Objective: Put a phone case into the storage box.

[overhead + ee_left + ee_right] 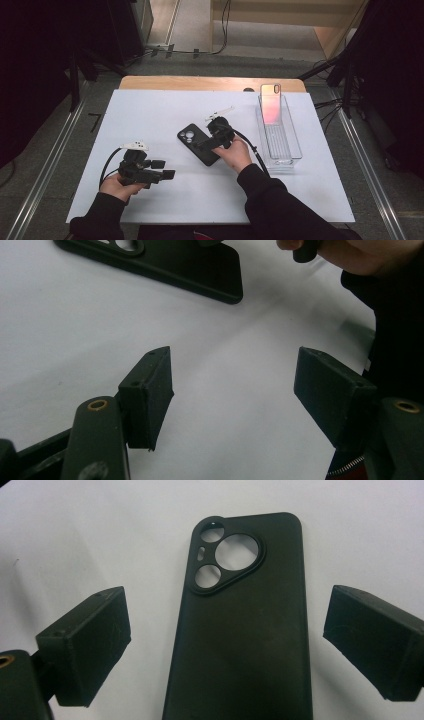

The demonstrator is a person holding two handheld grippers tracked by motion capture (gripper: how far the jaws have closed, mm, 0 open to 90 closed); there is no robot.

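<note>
While the black phone case (240, 630) lay flat on the white table (150, 110), left of the clear bin (295, 150), the right gripper (225, 640) stood over it, jaws spread on both sides. The left gripper (232, 390) waited near the case, jaws apart and holding nothing.

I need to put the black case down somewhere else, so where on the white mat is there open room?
The far left of the white mat, beyond the left gripper, lies bare, as does the near strip between the two forearms. It is crowded around the black phone case under the right gripper and beside the clear tray.
</note>
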